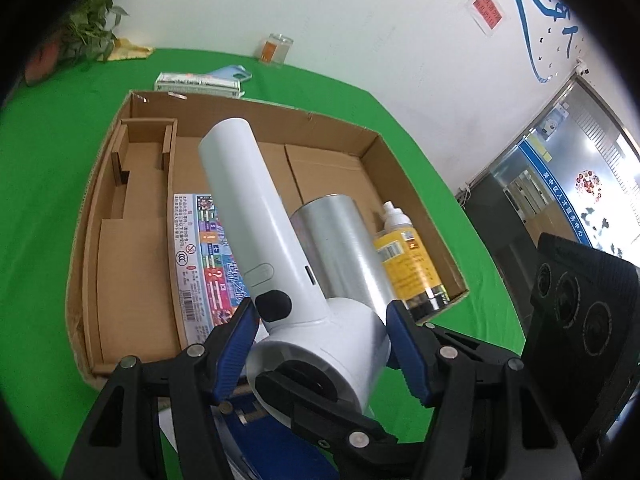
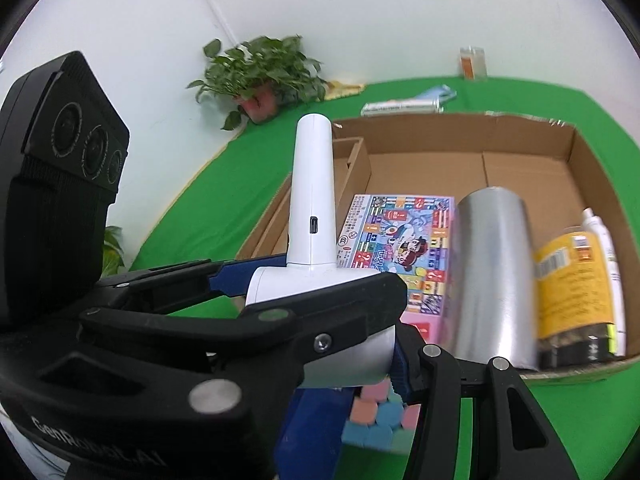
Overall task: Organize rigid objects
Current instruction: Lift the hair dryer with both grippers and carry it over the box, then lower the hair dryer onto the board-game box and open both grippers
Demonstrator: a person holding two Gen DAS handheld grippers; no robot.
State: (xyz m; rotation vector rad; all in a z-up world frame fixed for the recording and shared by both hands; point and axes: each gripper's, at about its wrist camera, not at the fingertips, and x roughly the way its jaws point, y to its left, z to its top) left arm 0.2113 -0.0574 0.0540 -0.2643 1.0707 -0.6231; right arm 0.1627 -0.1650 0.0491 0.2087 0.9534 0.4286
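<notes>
A white plastic handheld dryer (image 1: 280, 264) with a smooth cylindrical handle and a short round barrel is held up above the near edge of the shallow brown cardboard box (image 1: 416, 184), which sits on the green bench (image 1: 44, 168). Inside the box lie a colourful flat printed game box (image 1: 204, 256), a shiny silver metal cylinder (image 1: 344, 248) and a yellow-labelled clear spray bottle (image 1: 408, 260), side by side along its near edge. The left claw (image 1: 320, 344) clamps the dryer's barrel between its blue pads. The right claw (image 2: 384, 320) also grips that barrel, from the other side.
</notes>
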